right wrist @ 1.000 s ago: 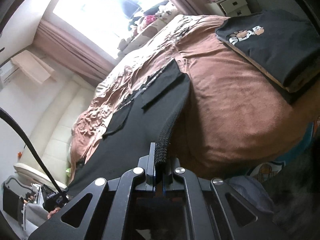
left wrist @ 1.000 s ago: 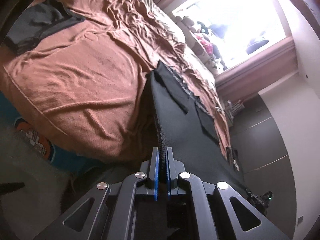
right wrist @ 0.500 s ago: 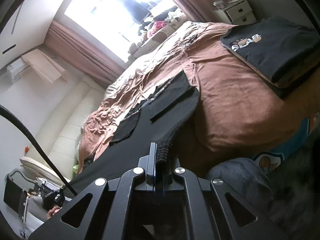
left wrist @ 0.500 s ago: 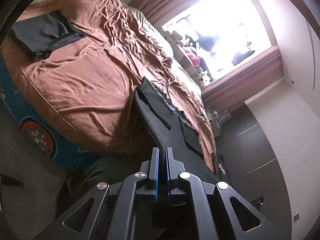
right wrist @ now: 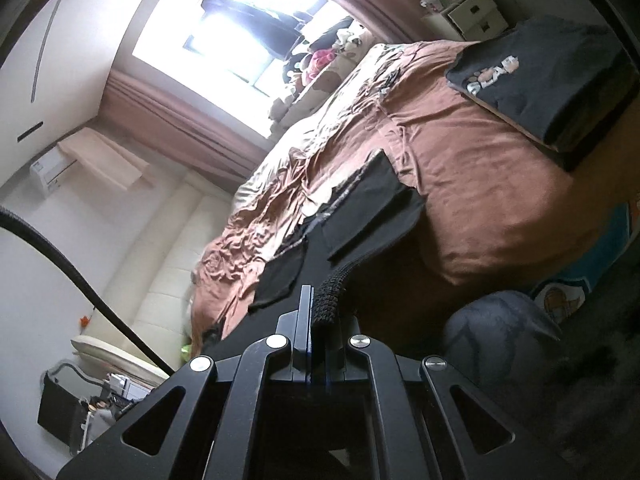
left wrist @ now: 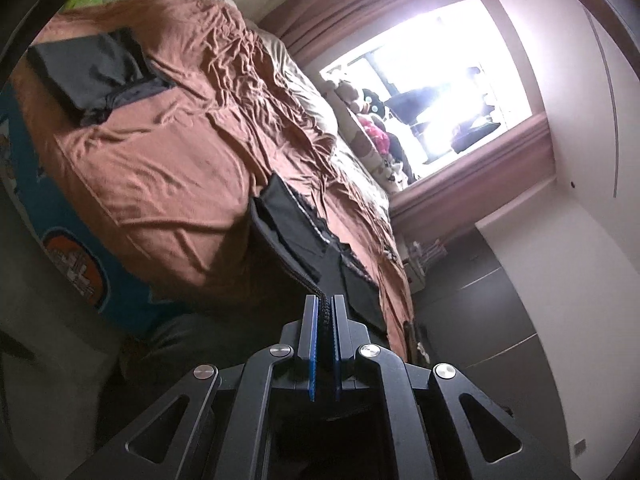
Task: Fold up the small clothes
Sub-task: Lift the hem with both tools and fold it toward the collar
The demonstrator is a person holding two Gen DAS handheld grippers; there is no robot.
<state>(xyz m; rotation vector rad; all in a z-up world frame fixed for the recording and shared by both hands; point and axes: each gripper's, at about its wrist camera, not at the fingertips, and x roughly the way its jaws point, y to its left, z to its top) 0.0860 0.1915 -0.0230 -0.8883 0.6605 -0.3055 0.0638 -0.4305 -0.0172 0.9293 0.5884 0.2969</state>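
A pair of black shorts (left wrist: 298, 236) with back pockets hangs stretched between my two grippers, its far end resting on the brown bed cover (left wrist: 160, 168). My left gripper (left wrist: 325, 312) is shut on the ribbed waistband at one corner. My right gripper (right wrist: 320, 304) is shut on the waistband (right wrist: 331, 296) at the other corner. The shorts also show in the right wrist view (right wrist: 360, 216), lifted off the near edge of the bed.
A folded dark garment (left wrist: 92, 68) lies on the bed at the left. A folded black T-shirt with a print (right wrist: 536, 80) lies on the bed at the right. A bright window (left wrist: 432, 80) and a white drawer unit (right wrist: 468, 12) stand beyond the bed.
Both grippers have pulled back and up from the bed with the waistband held, so the shorts look smaller and farther and more of the room shows.
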